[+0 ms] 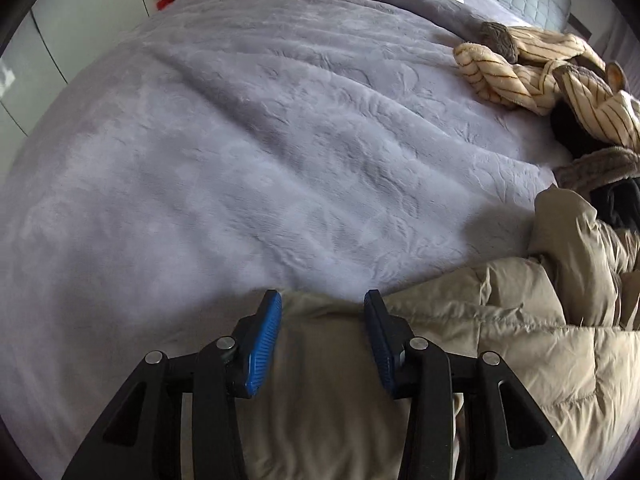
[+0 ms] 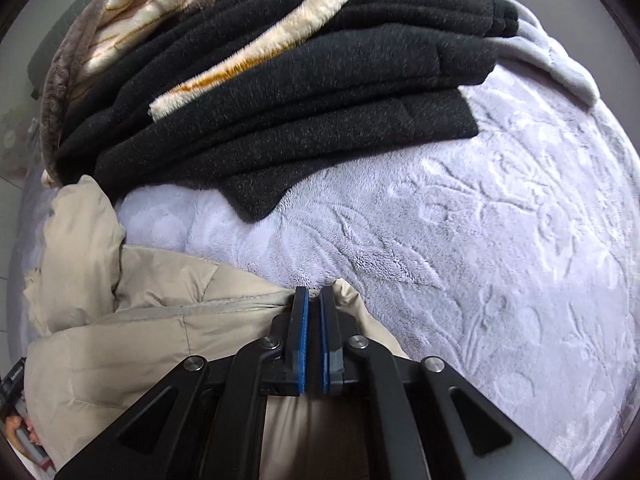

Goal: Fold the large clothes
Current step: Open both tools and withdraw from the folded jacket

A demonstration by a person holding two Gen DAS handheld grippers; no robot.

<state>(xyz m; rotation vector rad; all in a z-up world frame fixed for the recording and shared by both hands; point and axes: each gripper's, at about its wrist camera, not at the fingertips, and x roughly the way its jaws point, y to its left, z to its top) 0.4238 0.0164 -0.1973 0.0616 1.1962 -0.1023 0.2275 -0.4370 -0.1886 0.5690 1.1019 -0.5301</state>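
Right gripper (image 2: 314,300) pinches beige jacket (image 2: 140,320); left gripper (image 1: 322,304) spread.

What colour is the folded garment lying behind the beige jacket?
Black, slightly speckled folded garment; the right wrist view shows it best.

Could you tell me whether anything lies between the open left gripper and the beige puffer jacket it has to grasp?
Nothing visible does. The left gripper is open directly over the beige puffer jacket, with jacket fabric showing between its fingers.
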